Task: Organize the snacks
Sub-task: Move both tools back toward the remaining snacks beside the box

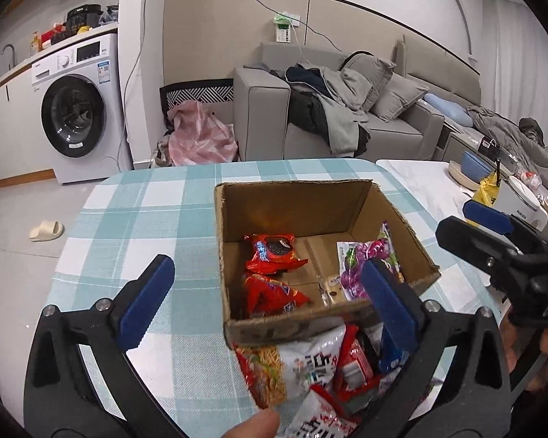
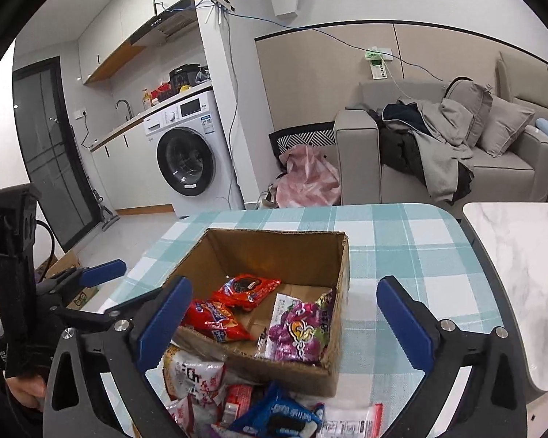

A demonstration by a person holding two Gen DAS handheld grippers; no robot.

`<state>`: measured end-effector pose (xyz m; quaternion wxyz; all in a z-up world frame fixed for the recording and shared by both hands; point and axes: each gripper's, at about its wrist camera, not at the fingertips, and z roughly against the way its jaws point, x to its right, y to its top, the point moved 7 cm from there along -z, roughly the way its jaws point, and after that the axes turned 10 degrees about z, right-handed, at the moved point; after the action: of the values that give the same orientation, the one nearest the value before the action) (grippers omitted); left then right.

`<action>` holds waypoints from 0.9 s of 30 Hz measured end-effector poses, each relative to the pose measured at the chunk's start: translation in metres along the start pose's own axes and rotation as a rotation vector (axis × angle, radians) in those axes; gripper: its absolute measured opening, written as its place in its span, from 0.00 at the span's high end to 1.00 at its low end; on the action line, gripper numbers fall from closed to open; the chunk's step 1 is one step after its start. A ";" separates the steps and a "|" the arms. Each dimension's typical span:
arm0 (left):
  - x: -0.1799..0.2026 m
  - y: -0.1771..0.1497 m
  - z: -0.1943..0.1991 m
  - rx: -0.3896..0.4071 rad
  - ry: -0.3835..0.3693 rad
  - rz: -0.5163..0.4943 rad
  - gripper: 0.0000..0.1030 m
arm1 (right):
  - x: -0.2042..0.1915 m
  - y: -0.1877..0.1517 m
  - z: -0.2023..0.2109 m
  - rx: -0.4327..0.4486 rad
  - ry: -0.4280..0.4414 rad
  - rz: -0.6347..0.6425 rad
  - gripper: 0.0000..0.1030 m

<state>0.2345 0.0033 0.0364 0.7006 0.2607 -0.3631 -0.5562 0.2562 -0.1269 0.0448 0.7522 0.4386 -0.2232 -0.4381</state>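
Left wrist view: left tongs (image 1: 270, 299) spread wide, nothing between the blue pads, hovering low centre of frame over the near edge of the cardboard box (image 1: 292, 200) and the loose snack pile (image 1: 310, 372) in front of it. Right tongs (image 1: 489, 226) show at the right edge of the frame, also wide apart and empty.

Box sits open on the table (image 1: 135, 219), which has a teal-and-white check cloth. Inside: two red cookie packs (image 1: 274, 252) on the left side of the box floor, one behind the other, and a purple grape candy bag (image 1: 369, 262) leaning on the right wall. A small clear packet (image 1: 328, 286) lies between them near the front wall.

Right wrist view: right tongs (image 2: 285, 314) wide, holding nothing, straddling the box's (image 2: 274, 252) near right corner in frame. Left tongs (image 2: 102, 273) visible at left edge, spread. Same contents: red packs (image 2: 233, 303), grape bag (image 2: 299, 328).

Pile outside the box, lower centre of frame, touching the front wall: white noodle-style bag (image 2: 193, 376), blue cookie pack (image 2: 277, 416), small red pack (image 2: 237, 401), white pack with red edge (image 2: 350, 423).

Background: washing machine (image 2: 190, 157) left of centre, grey sofa (image 2: 438, 160) with clothes upper right, marble side table (image 2: 511, 255) at right edge.
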 end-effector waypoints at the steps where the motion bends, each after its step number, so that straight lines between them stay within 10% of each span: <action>1: -0.001 -0.002 0.007 0.007 0.004 -0.001 0.01 | 0.000 -0.001 0.005 0.000 0.001 0.002 0.00; 27: -0.022 -0.083 0.074 0.022 0.000 0.000 0.01 | -0.033 -0.074 0.058 -0.057 0.009 0.103 0.00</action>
<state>0.1235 0.0072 0.0123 0.6977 0.2685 -0.3688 -0.5523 0.1626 -0.1425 0.0127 0.7871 0.4069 -0.2293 -0.4030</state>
